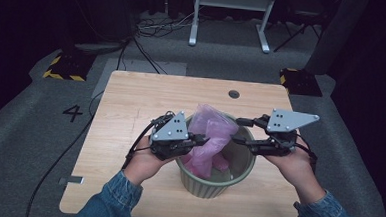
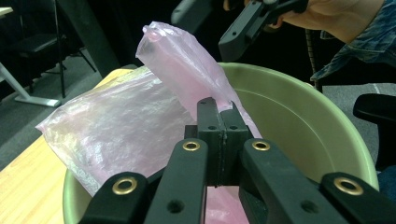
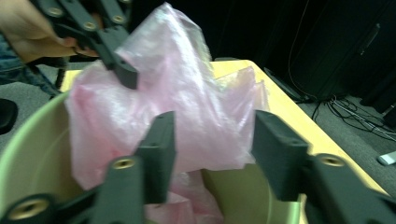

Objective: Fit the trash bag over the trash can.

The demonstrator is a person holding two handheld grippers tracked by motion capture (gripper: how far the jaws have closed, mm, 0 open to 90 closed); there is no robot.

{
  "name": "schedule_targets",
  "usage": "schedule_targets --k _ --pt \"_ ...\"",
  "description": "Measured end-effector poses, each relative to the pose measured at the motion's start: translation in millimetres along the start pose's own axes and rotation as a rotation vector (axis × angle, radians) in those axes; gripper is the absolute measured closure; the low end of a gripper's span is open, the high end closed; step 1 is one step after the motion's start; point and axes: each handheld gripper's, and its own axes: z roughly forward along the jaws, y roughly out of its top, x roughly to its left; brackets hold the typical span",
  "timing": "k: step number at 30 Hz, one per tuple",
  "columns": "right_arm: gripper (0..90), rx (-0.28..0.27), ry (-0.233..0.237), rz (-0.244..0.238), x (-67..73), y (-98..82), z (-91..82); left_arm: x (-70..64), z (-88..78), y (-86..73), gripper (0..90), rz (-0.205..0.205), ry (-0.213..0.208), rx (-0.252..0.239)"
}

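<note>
Clamped shut, the left gripper [image 1: 203,138] pinches the pink plastic bag [image 1: 210,139] over the green bin [image 1: 237,177] — the right gripper [image 1: 238,131] gapes empty beside it.

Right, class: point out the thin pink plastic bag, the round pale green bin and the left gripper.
thin pink plastic bag [image 1: 210,134], high view, on its crumpled middle.
round pale green bin [image 1: 212,187], high view, on its near outer wall.
left gripper [image 2: 222,122], left gripper view, where its closed jaw tips pinch the bag.
</note>
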Motion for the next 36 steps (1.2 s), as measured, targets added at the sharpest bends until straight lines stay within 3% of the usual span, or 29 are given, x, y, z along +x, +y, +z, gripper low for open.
schedule_targets --k 1,6,9,16,18,22,26,36 --pt "48.2 0.001 0.009 0.006 -0.9 -0.9 1.5 0.8 -0.3 -0.9 89.6 -0.003 0.007 -0.003" --pt "76.6 0.033 0.133 0.016 3.5 -5.1 11.3 4.0 -3.3 -5.2 89.5 -0.016 0.017 -0.018" --pt "88.4 0.045 0.161 0.025 7.1 -4.8 10.7 4.9 -6.3 -6.7 89.5 -0.019 0.028 -0.023" --pt "89.4 0.054 0.129 -0.02 14.0 -4.1 4.1 5.5 -10.7 -7.7 89.5 -0.031 0.054 -0.044" --pt "89.6 0.057 0.133 -0.022 15.8 -4.8 2.3 5.3 -10.3 -7.5 89.6 -0.022 0.083 -0.025" --pt "89.9 0.077 0.149 0.021 14.1 -11.6 2.1 4.8 -6.6 -9.7 89.6 -0.017 0.083 0.001" --pt "89.8 0.056 0.148 0.045 10.5 -17.1 -1.9 4.7 -5.3 -11.5 89.6 -0.026 0.075 -0.006" --pt "89.7 0.041 0.173 0.069 14.9 -22.0 -9.9 4.6 -8.5 -18.5 89.5 -0.04 0.084 -0.004"
